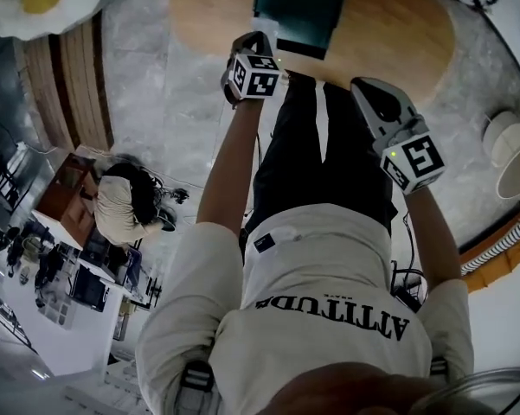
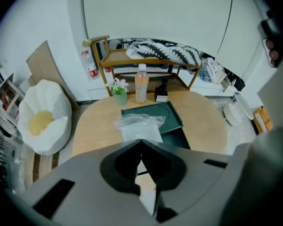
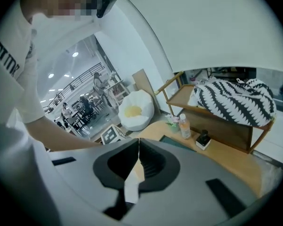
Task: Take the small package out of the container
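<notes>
In the left gripper view a small clear plastic package with white contents reaches from my shut left gripper out over the dark green container, which lies open on the round wooden table. The package's near edge sits at the point where the jaws meet. In the head view the left gripper hangs above the container's near edge. My right gripper is beside it, off the table's rim. Its jaws are shut with nothing between them.
A bottle, a small potted plant and a little black bottle stand at the table's far side. Behind them is a wooden shelf with a striped cloth. A white beanbag sits on the floor at the left.
</notes>
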The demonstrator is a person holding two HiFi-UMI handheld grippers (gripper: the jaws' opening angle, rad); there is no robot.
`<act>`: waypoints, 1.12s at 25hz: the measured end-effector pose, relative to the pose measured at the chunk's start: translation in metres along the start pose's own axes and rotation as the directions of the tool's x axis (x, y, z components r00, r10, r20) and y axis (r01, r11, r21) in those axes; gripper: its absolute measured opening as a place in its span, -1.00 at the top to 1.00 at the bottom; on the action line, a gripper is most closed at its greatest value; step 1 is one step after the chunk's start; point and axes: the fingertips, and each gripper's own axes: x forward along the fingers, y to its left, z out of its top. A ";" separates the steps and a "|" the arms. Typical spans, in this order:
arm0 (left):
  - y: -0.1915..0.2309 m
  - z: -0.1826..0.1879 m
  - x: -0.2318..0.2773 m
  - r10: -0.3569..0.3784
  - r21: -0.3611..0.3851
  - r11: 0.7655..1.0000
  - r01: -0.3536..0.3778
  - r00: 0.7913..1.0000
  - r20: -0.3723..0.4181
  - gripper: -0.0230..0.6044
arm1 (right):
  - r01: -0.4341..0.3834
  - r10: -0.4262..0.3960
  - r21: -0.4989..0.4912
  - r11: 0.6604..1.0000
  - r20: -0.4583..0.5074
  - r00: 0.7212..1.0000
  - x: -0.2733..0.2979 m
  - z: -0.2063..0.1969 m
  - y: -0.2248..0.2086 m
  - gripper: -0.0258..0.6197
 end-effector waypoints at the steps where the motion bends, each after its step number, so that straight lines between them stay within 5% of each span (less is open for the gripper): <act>1: 0.001 0.007 -0.014 0.002 -0.006 1.000 -0.002 1.000 0.019 0.86 | 0.001 0.000 -0.011 1.000 0.001 1.000 -0.006 0.005 0.008 0.85; 14: 0.018 0.079 -0.194 -0.002 -0.024 1.000 0.009 0.961 0.278 0.86 | 0.074 -0.067 -0.127 0.989 0.062 0.996 -0.085 0.072 0.086 0.85; 28: -0.009 0.148 -0.353 -0.007 -0.024 0.999 0.025 0.826 0.563 0.86 | 0.156 -0.131 -0.174 0.972 0.148 0.980 -0.174 0.081 0.112 0.85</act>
